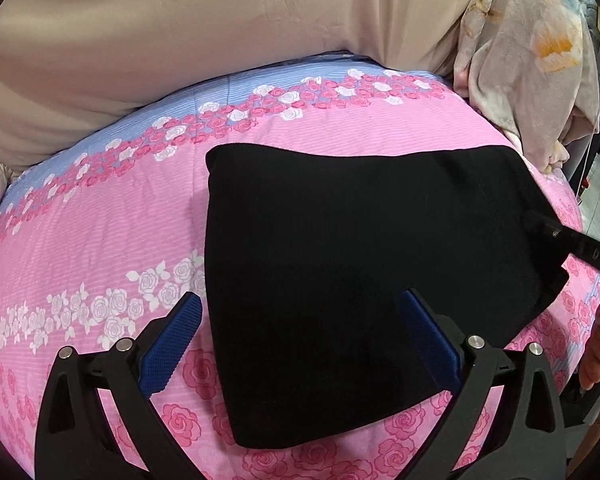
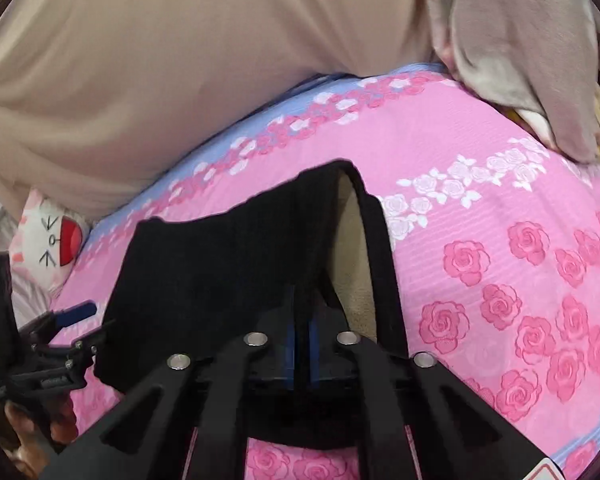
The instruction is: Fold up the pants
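Note:
The black pants (image 1: 360, 264) lie folded into a compact block on the pink rose-print bedsheet (image 1: 100, 216). My left gripper (image 1: 300, 320) is open, its blue pads (image 1: 172, 344) spread on either side of the block's near left edge, holding nothing. My right gripper (image 2: 300, 320) is shut on the pants (image 2: 220, 264), pinching their right edge, which lifts and shows a beige inner lining (image 2: 352, 248). The right gripper also shows at the right edge of the left wrist view (image 1: 540, 224). The left gripper shows at the left of the right wrist view (image 2: 76, 312).
A beige cushion or headboard (image 1: 180, 40) runs along the far side of the bed. A crumpled floral blanket (image 1: 532, 60) lies at the far right. A white cat-face plush (image 2: 52, 248) sits at the left edge. Room clutter shows past the bed's right side.

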A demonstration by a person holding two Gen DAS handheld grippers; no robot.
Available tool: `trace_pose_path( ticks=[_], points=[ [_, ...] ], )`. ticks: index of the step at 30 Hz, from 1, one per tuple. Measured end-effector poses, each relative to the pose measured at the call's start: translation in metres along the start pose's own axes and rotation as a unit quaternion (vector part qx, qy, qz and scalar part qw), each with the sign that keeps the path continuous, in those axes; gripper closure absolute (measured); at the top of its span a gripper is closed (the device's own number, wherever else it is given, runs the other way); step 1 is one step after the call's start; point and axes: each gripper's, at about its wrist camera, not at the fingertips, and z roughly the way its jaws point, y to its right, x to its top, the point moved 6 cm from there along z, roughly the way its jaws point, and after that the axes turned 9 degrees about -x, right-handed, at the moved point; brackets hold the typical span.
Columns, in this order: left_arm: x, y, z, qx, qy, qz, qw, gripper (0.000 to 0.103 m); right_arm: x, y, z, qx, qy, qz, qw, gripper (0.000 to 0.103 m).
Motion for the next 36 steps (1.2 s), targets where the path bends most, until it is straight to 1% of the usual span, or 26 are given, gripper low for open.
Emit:
trace_pose_path(
  ticks=[1, 3, 4, 5, 6, 7, 9, 10, 11, 12, 14, 16, 18, 19, 20, 21, 22, 23, 24, 25, 26, 27, 29, 32, 33, 36],
  points=[
    [0.0, -0.001, 0.0, 0.003, 0.0, -0.002, 1.0, 0.006, 0.004, 0.002, -0.011, -0.001, 0.015, -0.001, 1.0, 0.099],
    [-0.001, -0.003, 0.001, 0.008, -0.002, -0.003, 1.0, 0.006, 0.006, 0.011, -0.013, -0.012, 0.019, 0.006, 1.0, 0.099],
    [-0.002, -0.004, 0.003, 0.011, -0.004, -0.005, 0.9999, 0.006, 0.002, 0.018, 0.0, -0.031, 0.0, -0.003, 1.0, 0.098],
    [-0.004, -0.006, 0.005, 0.01, -0.006, -0.008, 0.9999, 0.006, -0.007, 0.024, 0.017, -0.051, -0.034, -0.018, 0.998, 0.091],
    [-0.004, -0.007, 0.007, 0.011, -0.009, -0.011, 0.9998, 0.006, -0.013, 0.027, 0.027, -0.048, -0.051, -0.019, 0.997, 0.084],
    [-0.006, -0.008, 0.01, 0.012, -0.012, -0.013, 0.9998, 0.006, -0.013, 0.03, 0.022, -0.038, -0.035, -0.001, 0.999, 0.084],
    [-0.008, -0.011, 0.012, 0.016, -0.018, -0.015, 0.9996, 0.006, -0.008, 0.031, 0.008, -0.018, -0.031, 0.025, 0.999, 0.066],
    [-0.009, -0.012, 0.013, 0.017, -0.019, -0.016, 0.9996, 0.006, -0.004, 0.035, -0.002, -0.03, -0.009, 0.034, 0.999, 0.037],
    [-0.009, -0.014, 0.013, 0.017, -0.02, -0.02, 0.9995, 0.006, -0.001, 0.037, -0.008, -0.043, 0.008, 0.034, 0.998, 0.017],
    [-0.01, -0.016, 0.012, 0.012, -0.019, -0.026, 0.9994, 0.006, -0.001, 0.039, -0.011, -0.054, 0.015, 0.027, 0.998, 0.016],
    [-0.01, -0.018, 0.014, 0.002, -0.023, -0.036, 0.9991, 0.005, -0.007, 0.042, -0.001, -0.058, -0.017, 0.022, 0.998, 0.016],
    [-0.014, -0.023, 0.019, -0.031, -0.031, -0.061, 0.9972, 0.005, -0.018, 0.043, 0.01, -0.039, -0.045, 0.028, 0.998, 0.016],
    [-0.021, -0.03, 0.031, -0.088, -0.048, -0.109, 0.9889, 0.005, -0.031, 0.042, 0.025, -0.018, -0.074, 0.038, 0.996, 0.016],
    [-0.026, -0.033, 0.04, -0.115, -0.059, -0.136, 0.9823, 0.005, -0.034, 0.043, 0.028, -0.015, -0.064, 0.045, 0.997, 0.015],
    [-0.029, -0.037, 0.046, -0.137, -0.061, -0.159, 0.9757, 0.005, -0.035, 0.042, 0.031, -0.015, -0.058, 0.045, 0.997, 0.015],
    [-0.027, -0.038, 0.043, -0.141, -0.041, -0.157, 0.9766, 0.005, -0.036, 0.04, 0.032, -0.019, -0.056, 0.045, 0.997, 0.015],
    [-0.024, -0.033, 0.045, -0.16, -0.039, -0.145, 0.9755, 0.012, -0.036, 0.036, 0.034, -0.004, -0.059, 0.051, 0.997, 0.031],
    [-0.023, -0.031, 0.045, -0.16, -0.039, -0.138, 0.9766, 0.022, -0.035, 0.036, 0.032, -0.007, -0.056, 0.058, 0.997, 0.038],
    [-0.022, -0.03, 0.044, -0.166, -0.036, -0.138, 0.9758, 0.029, -0.034, 0.034, 0.031, -0.011, -0.054, 0.057, 0.997, 0.045],
    [-0.021, -0.03, 0.041, -0.168, -0.033, -0.136, 0.9758, 0.041, -0.032, 0.029, 0.028, -0.004, -0.054, 0.054, 0.997, 0.058],
    [-0.019, -0.032, 0.038, -0.172, -0.029, -0.138, 0.9749, 0.057, -0.031, 0.024, 0.026, -0.002, -0.052, 0.053, 0.997, 0.063],
    [-0.016, -0.036, 0.032, -0.187, -0.021, -0.14, 0.9722, 0.062, -0.028, 0.018, 0.023, -0.005, -0.049, 0.049, 0.998, 0.064],
    [-0.012, -0.044, 0.021, -0.202, -0.017, -0.139, 0.9693, 0.068, -0.025, 0.001, 0.016, -0.007, -0.041, 0.032, 0.999, 0.066],
    [-0.008, -0.062, -0.002, -0.207, -0.002, -0.143, 0.9679, 0.07, -0.018, -0.041, 0.005, 0.021, -0.031, 0.004, 0.999, 0.067],
    [-0.008, -0.068, -0.012, -0.201, 0.005, -0.14, 0.9694, 0.07, -0.018, -0.054, 0.002, 0.036, -0.031, -0.004, 0.999, 0.067],
    [-0.013, -0.1, -0.063, -0.162, 0.038, -0.13, 0.9775, 0.069, -0.027, -0.1, 0.002, 0.079, -0.041, -0.033, 0.995, 0.068]
  ],
)
